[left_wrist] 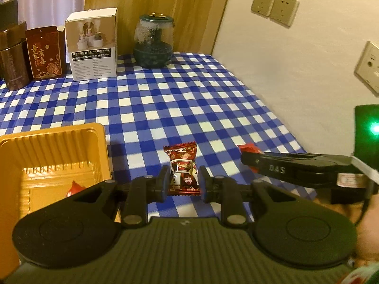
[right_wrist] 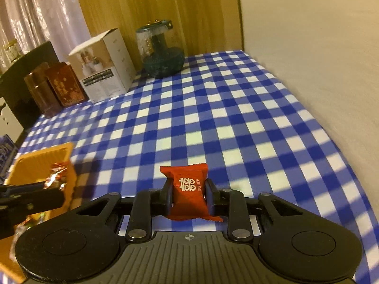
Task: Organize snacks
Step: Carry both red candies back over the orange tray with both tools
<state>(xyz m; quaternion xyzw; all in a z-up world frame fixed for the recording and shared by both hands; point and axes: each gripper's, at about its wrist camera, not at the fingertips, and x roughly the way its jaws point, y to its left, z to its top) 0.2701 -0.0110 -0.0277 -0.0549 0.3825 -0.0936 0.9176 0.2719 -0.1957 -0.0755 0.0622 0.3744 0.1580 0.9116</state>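
Holding 2 snacks at once: left gripper (left_wrist: 184, 182) is clamped on a dark red candy (left_wrist: 183, 172), right gripper (right_wrist: 188, 197) is clamped on a plain red packet (right_wrist: 189, 193), both lifted over the checked tablecloth (left_wrist: 189, 108). Orange tray (left_wrist: 54, 142) sits to the left, with at least 1 red wrapper (left_wrist: 75, 187) already inside. Risks: both grippers are close together, so heading to the tray simultaneously could cause a collision. Wrappers are slick and pinched mid-body; either could slip out. The light tray may slide if its rim gets bumped.
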